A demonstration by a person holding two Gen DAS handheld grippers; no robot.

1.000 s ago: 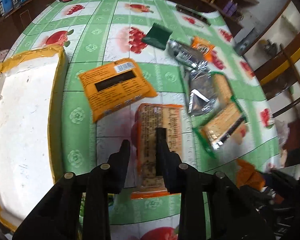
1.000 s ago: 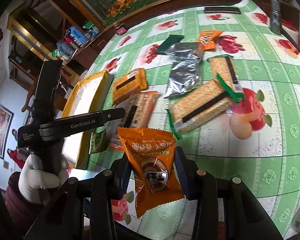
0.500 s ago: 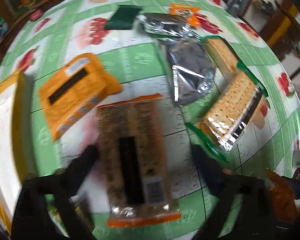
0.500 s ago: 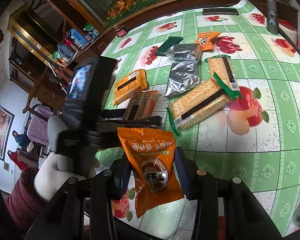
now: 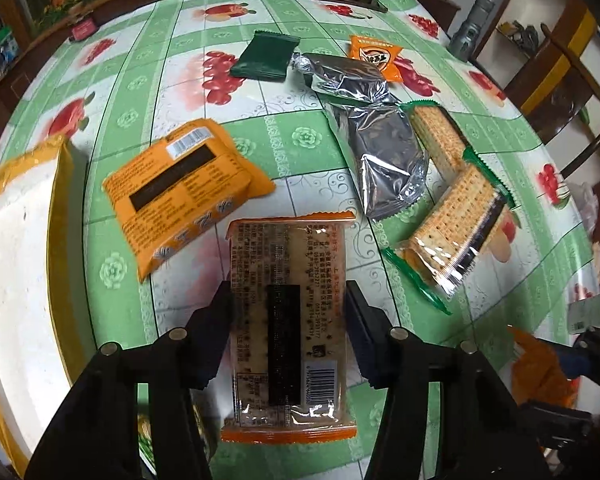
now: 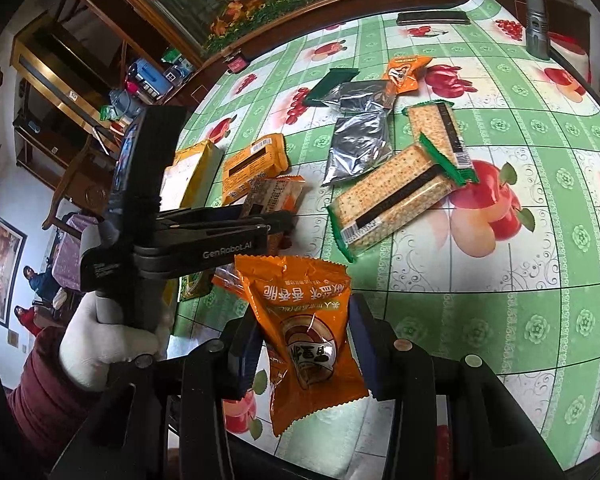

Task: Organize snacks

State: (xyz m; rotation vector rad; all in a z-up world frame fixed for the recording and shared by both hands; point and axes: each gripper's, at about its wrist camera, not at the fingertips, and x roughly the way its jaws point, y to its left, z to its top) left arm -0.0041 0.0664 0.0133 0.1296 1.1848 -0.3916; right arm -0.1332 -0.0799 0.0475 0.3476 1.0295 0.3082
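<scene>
The left gripper is closing its jaws around a cracker pack lying on the table. The right gripper pinches an orange snack bag above the table's edge.

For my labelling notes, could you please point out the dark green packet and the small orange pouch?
Dark green packet (image 5: 265,57), left wrist view, centre of its face.
Small orange pouch (image 6: 306,330), right wrist view, its printed front.

A phone, perhaps, and grey flashlight lie on the fruit-print tablecloth.
</scene>
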